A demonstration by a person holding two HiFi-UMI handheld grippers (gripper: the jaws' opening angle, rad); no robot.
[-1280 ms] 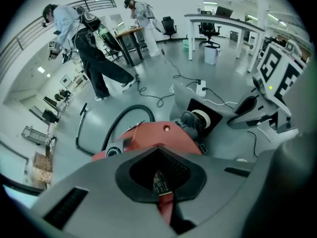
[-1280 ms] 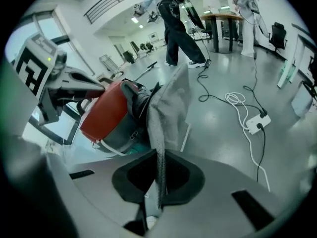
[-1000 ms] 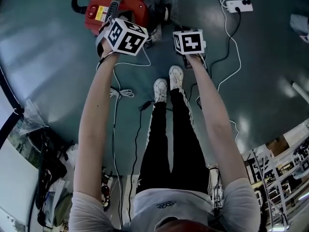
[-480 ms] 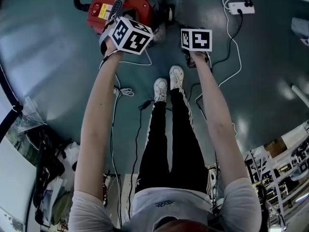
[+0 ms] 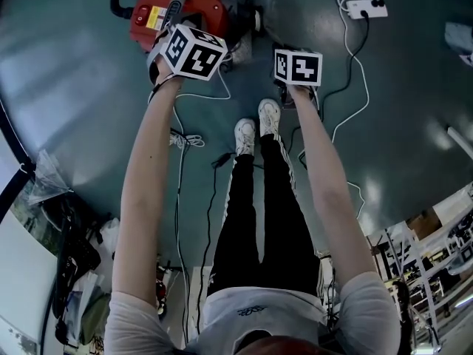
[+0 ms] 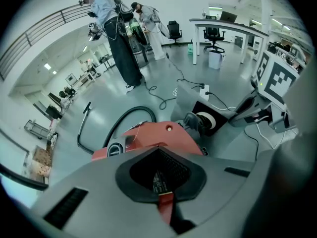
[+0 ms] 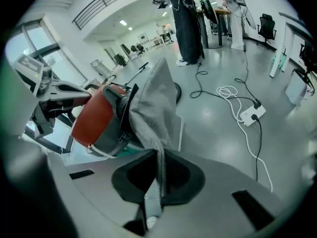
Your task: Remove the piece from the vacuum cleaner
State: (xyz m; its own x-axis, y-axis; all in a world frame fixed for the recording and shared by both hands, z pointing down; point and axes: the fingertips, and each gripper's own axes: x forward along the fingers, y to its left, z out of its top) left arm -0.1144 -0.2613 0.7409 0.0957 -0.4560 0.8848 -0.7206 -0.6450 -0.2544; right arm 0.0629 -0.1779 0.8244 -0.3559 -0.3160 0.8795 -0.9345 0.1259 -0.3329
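The red vacuum cleaner (image 5: 174,9) lies on the floor at the top left of the head view. My left gripper (image 6: 166,209) is shut on a red edge of its body (image 6: 158,138), right up against it. A grey cloth piece (image 7: 153,108) hangs off the cleaner's end (image 7: 91,115). My right gripper (image 7: 156,202) is shut on the lower tip of that cloth, which runs up from the jaws to the cleaner. In the head view the marker cubes hide both pairs of jaws, left (image 5: 194,52) and right (image 5: 298,66).
A black hose (image 6: 116,125) curves off behind the cleaner. A white power strip (image 5: 366,8) and loose cables (image 5: 347,117) lie on the floor to the right. My feet (image 5: 259,128) stand just below the grippers. People (image 6: 111,29) and desks (image 6: 233,29) are far off.
The right gripper has shifted slightly to the right and away from me. The left gripper has barely moved. Both grips look the same.
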